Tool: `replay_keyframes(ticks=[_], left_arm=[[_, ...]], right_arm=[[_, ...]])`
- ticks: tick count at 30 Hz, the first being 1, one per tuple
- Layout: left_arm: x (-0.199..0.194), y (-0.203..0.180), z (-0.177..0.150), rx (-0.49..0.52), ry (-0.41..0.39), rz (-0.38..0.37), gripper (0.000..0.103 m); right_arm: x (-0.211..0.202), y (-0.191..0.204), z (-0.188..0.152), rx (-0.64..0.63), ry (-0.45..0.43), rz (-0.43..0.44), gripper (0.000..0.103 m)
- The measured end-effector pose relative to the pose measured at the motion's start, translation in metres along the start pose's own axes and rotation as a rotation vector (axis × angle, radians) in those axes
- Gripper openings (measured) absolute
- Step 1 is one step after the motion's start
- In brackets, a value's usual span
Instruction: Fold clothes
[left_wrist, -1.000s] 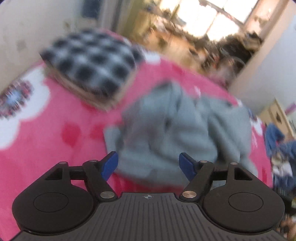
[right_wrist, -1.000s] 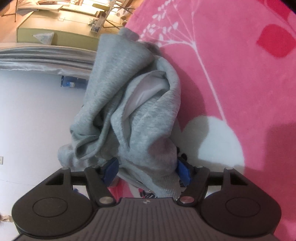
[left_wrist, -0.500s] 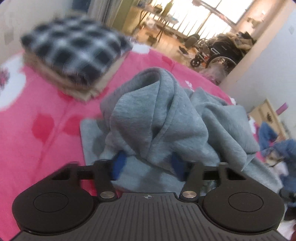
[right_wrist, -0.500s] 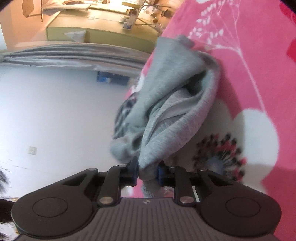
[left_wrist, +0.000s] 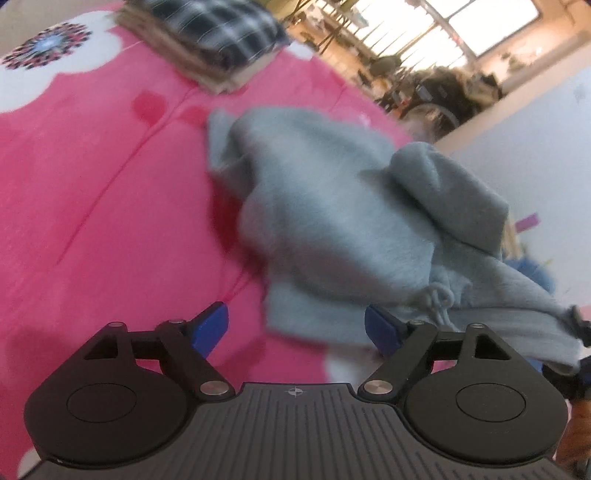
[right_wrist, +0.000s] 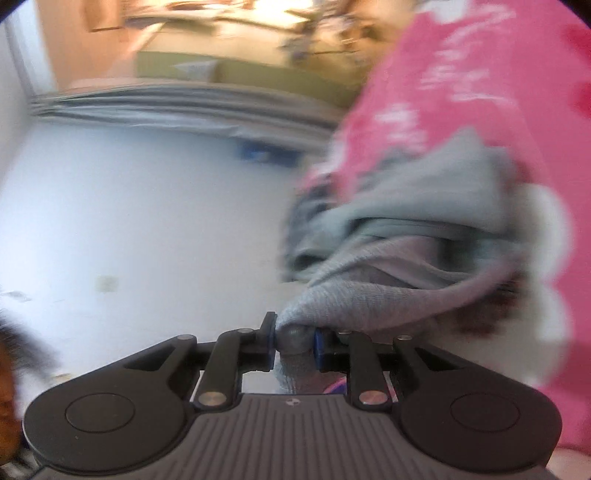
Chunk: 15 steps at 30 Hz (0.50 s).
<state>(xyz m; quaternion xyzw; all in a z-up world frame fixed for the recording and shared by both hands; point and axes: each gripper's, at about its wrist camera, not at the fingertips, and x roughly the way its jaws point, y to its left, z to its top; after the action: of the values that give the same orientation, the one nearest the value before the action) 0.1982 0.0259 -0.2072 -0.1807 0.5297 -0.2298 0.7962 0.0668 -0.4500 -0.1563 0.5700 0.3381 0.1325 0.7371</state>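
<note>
A grey hooded sweatshirt (left_wrist: 343, 229) lies bunched on the pink floral blanket (left_wrist: 92, 206). My left gripper (left_wrist: 295, 326) is open, its blue pads apart, with the sweatshirt's near edge lying just ahead between them and no grip on it. In the right wrist view my right gripper (right_wrist: 293, 341) is shut on a ribbed edge of the same grey sweatshirt (right_wrist: 399, 266), which stretches away to the right over the blanket (right_wrist: 480, 81). Both views are blurred by motion.
A folded stack topped by a black-and-white plaid garment (left_wrist: 218, 33) sits at the blanket's far left. Beyond are chairs and bright windows (left_wrist: 454, 26). The right wrist view shows a white wall (right_wrist: 140, 206) and a grey curtain (right_wrist: 177, 107).
My left gripper, which was closing around the sweatshirt half a second ago, has opened and pulled back. The right gripper stays shut on the fabric and has swung, dragging the garment.
</note>
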Motion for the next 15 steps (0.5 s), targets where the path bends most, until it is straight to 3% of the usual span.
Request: replay_keyframes(ticks=[3, 5, 10, 15], left_arm=[[0.006, -0.004, -0.001, 0.045, -0.013, 0.027, 0.082], [0.015, -0.008, 0.005, 0.061, -0.013, 0.020, 0.082], [0.048, -0.021, 0.021, 0.088, 0.011, -0.029, 0.082], [0.074, -0.027, 0.020, 0.106, 0.038, 0.009, 0.068]], right_arm=[[-0.007, -0.028, -0.001, 0.006, -0.042, -0.193, 0.022], [-0.008, -0.037, 0.001, 0.001, -0.051, -0.261, 0.022], [-0.001, -0.040, 0.008, -0.002, -0.052, -0.313, 0.023], [0.007, -0.056, 0.018, -0.002, -0.033, -0.344, 0.025]])
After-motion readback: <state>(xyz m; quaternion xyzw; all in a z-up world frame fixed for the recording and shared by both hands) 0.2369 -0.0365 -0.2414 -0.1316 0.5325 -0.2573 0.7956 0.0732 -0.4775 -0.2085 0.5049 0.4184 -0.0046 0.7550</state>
